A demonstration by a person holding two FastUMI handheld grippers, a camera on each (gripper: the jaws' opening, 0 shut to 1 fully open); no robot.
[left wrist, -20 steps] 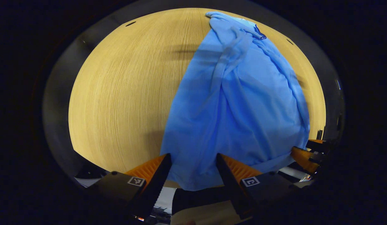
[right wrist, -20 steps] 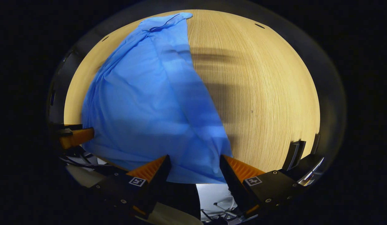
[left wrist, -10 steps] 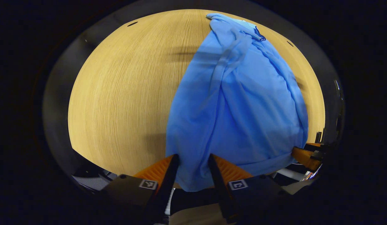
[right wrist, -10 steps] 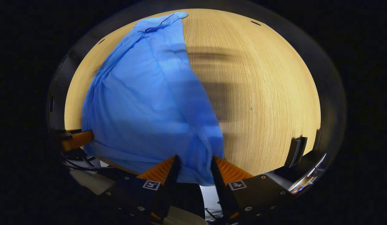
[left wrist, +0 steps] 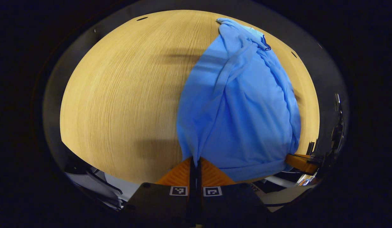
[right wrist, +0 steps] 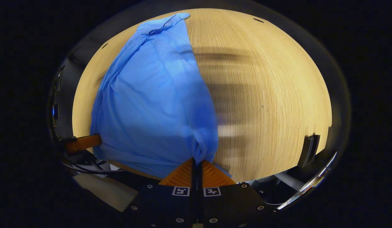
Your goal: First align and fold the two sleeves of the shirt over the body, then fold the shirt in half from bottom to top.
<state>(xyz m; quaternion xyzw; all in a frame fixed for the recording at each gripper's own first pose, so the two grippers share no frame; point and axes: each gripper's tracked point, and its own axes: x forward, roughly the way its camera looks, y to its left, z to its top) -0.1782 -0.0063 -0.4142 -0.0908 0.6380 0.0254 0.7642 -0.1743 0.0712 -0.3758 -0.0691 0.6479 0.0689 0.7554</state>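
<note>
1. Pale wood-grain surface [left wrist: 120, 95] spreads across both views, with dark booth edges around its rim.
2. A blue shirt [left wrist: 243, 107] lies lengthwise at centre-right of the left gripper view and centre-left of the right gripper view, collar at the top of frame.
3. Sleeves appear already folded over the body (bunched folds run down its middle), so that step looks done.
4. The left claw [left wrist: 194, 161] is clenched on the shirt's near hem corner; the right claw [right wrist: 196, 163] pinches the other corner likewise.
5. What is left, judging by this: carrying the hem up to the collar.
</note>
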